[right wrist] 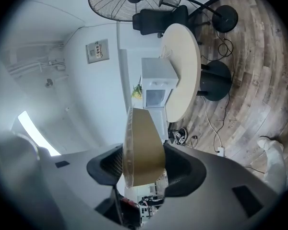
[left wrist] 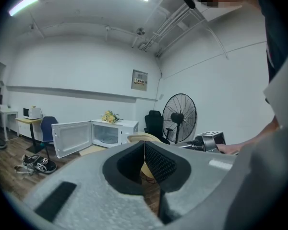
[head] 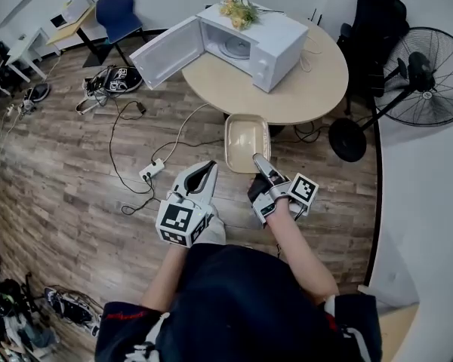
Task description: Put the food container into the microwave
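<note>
**Entry: carrying stage, container in hand**

- My right gripper (head: 258, 159): jaws clamped on the near rim of the food container (head: 246, 139), a tan rectangular tray. I hold it out at 12 o'clock, in the air over the wood floor (head: 75, 172), just short of the table (head: 309, 89).
- My left gripper (head: 208, 169): jaws pressed together with nothing between them, idle at 11 o'clock beside the tray.
- Microwave (head: 275, 40): on the round table at 12 o'clock, with flowers (head: 238, 10) on top. Its door (head: 166, 51) is swung wide toward 10 o'clock and the cavity looks bare.
- Standing fan (head: 426, 74): at 2 o'clock, well apart from my path.

**Status, as I judge it:** the pickup is done and the door is open. The carry over the table edge, the slide into the cavity and the release remain.
</note>
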Motion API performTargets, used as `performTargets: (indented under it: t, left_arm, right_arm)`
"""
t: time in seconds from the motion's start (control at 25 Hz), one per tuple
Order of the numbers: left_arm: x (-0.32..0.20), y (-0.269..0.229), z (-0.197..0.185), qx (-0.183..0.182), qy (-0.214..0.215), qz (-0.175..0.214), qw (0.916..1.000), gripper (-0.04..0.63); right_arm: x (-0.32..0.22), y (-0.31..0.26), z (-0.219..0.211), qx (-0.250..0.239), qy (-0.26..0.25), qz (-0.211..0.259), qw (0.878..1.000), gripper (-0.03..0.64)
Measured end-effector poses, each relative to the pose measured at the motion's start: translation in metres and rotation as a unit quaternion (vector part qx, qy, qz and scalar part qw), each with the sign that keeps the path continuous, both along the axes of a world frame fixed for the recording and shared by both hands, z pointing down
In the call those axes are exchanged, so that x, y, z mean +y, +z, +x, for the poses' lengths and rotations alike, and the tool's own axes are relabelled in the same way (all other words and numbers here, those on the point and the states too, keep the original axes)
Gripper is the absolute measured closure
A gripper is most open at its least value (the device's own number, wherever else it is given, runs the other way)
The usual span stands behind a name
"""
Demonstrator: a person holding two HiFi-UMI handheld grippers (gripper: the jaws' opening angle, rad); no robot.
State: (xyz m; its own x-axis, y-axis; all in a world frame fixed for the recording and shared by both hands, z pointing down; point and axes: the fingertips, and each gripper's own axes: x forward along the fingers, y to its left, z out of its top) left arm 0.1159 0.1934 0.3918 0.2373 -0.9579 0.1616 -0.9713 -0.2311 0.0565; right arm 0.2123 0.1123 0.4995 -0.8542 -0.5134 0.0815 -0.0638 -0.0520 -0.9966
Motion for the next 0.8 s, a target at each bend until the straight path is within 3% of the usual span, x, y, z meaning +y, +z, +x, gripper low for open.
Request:
performTargets:
  t: [0.52, 0.8]
  left_arm:
    - [-0.071, 0.004, -0.152, 0.033, 0.008, -0.008, 0.9994, 0.577]
    - [-0.099, 0.018, -0.204, 0.045, 0.005, -0.011, 0.9989, 0.578]
  right_arm:
    - [-0.077, -0.004, -0.137, 0.022, 0.018, -0.009, 1.000, 0.385]
    - [-0.109, 0.002, -0.180, 0.027, 0.024, -0.016, 0.999, 0.387]
